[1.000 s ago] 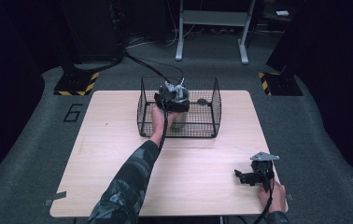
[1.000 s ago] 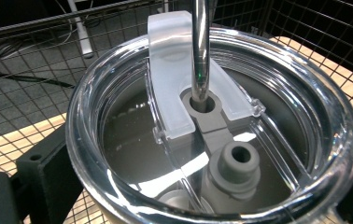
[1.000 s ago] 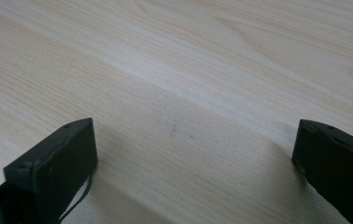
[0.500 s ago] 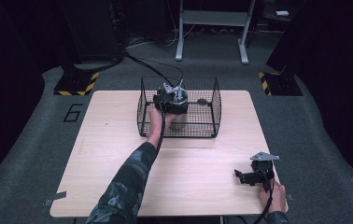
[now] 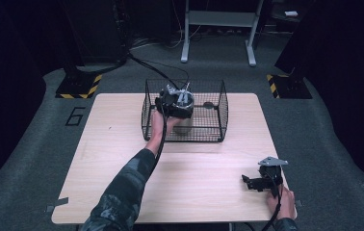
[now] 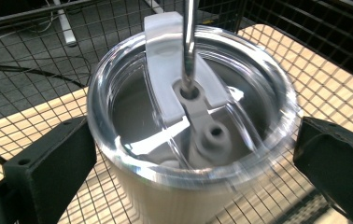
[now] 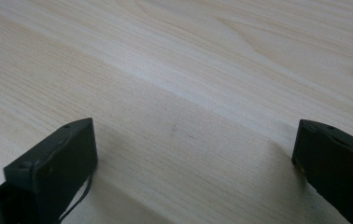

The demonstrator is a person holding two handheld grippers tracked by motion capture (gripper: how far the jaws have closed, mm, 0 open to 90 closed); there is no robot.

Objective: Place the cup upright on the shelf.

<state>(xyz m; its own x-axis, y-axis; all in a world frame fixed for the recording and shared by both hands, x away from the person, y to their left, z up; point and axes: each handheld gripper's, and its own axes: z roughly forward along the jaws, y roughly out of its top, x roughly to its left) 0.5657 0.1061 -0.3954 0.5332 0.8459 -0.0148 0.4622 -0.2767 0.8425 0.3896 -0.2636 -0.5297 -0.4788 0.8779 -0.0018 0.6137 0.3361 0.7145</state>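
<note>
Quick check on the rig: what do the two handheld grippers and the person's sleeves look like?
Both the left gripper and the right gripper are black with two blocky jaws; each carries a grey three-cornered plate and trails a black cable. The left sleeve is dark camouflage.

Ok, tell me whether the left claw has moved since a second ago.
Barely: the left claw sits in the basket as before, perhaps slightly nearer its back wall.

A single digit "6" (image 5: pixel 75 116) is marked in black on the grey floor (image 5: pixel 35 144), just beside the left edge of the table (image 5: pixel 122 144).
</note>
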